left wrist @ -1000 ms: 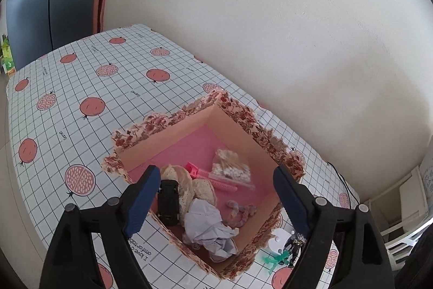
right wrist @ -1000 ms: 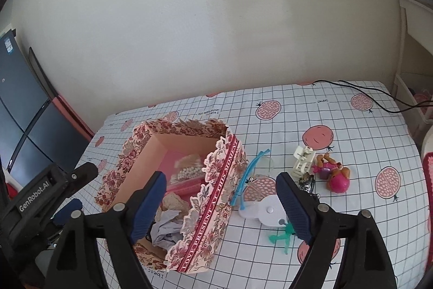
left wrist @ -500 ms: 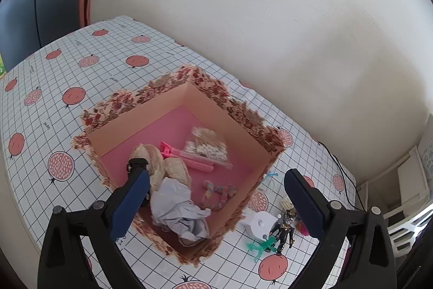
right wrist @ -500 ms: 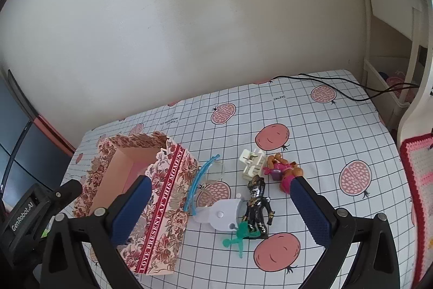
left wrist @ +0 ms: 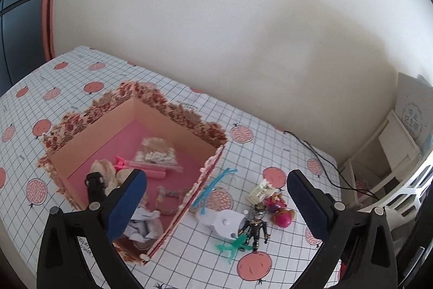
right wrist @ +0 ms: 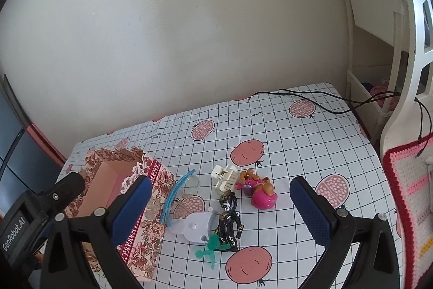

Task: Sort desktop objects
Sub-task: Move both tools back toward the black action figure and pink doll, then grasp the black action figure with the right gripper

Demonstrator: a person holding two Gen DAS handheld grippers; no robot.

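Going left to right from our right gripper (right wrist: 220,210): the floral box (right wrist: 140,197) sits off its left finger, open side up, already holding some items. Just right of the box lie the blue strips (right wrist: 173,199), then the white disc piece (right wrist: 196,226). Dead ahead between our spread, empty fingers stands the black figure (right wrist: 228,224), its long axis running away from us, roughly parallel with the fingers. The pink doll (right wrist: 261,194) lies just beyond, to the right. Our left gripper (left wrist: 216,205) is spread and empty too, hanging over the box edge, so we judge the right one nearer the figure.
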